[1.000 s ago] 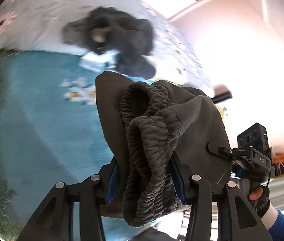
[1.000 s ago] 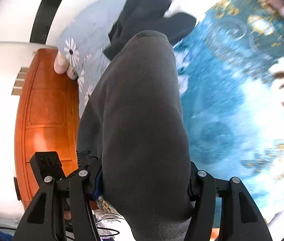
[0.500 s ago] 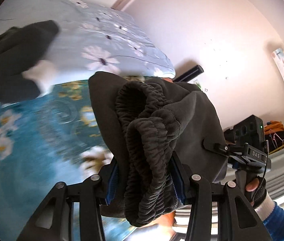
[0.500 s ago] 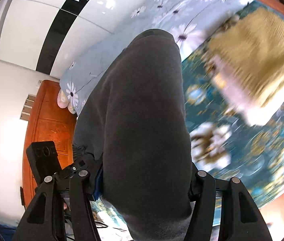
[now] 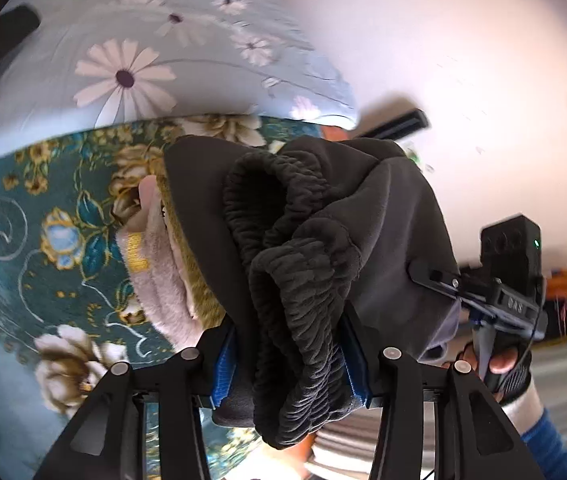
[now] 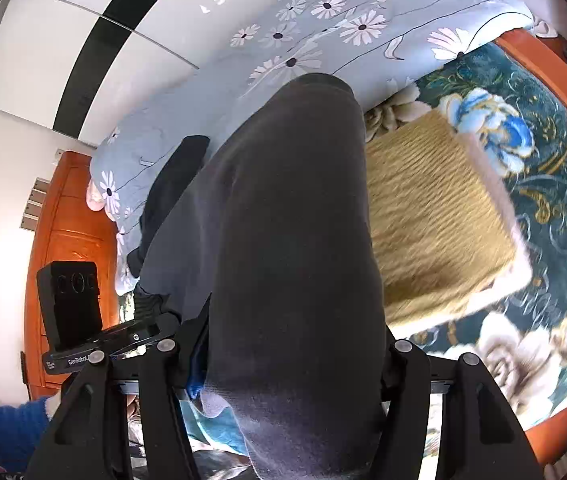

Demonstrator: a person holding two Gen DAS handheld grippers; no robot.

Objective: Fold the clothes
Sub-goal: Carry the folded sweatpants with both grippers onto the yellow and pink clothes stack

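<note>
Both grippers hold one folded dark grey garment in the air above the bed. My left gripper (image 5: 289, 364) is shut on its bunched elastic waistband (image 5: 295, 280). My right gripper (image 6: 287, 364) is shut on the smooth folded side of the grey garment (image 6: 287, 220). A folded mustard and pink garment (image 6: 435, 216) lies on the teal floral bedspread (image 6: 543, 168) just right of the held bundle; it also shows in the left wrist view (image 5: 163, 272), partly hidden behind the grey garment. The right gripper and hand show in the left wrist view (image 5: 507, 304).
A pale blue daisy-print duvet (image 6: 323, 32) lies along the far side of the bed. A black garment (image 6: 175, 176) rests on it. An orange wooden bed frame (image 6: 555, 76) edges the bedspread. A wooden cabinet (image 6: 67, 220) stands at left. A pink wall (image 5: 463, 60) is beyond.
Both grippers have swung with the grey garment from over the black clothes toward the folded mustard garment, which now lies close beside the bundle. The grips have not changed.
</note>
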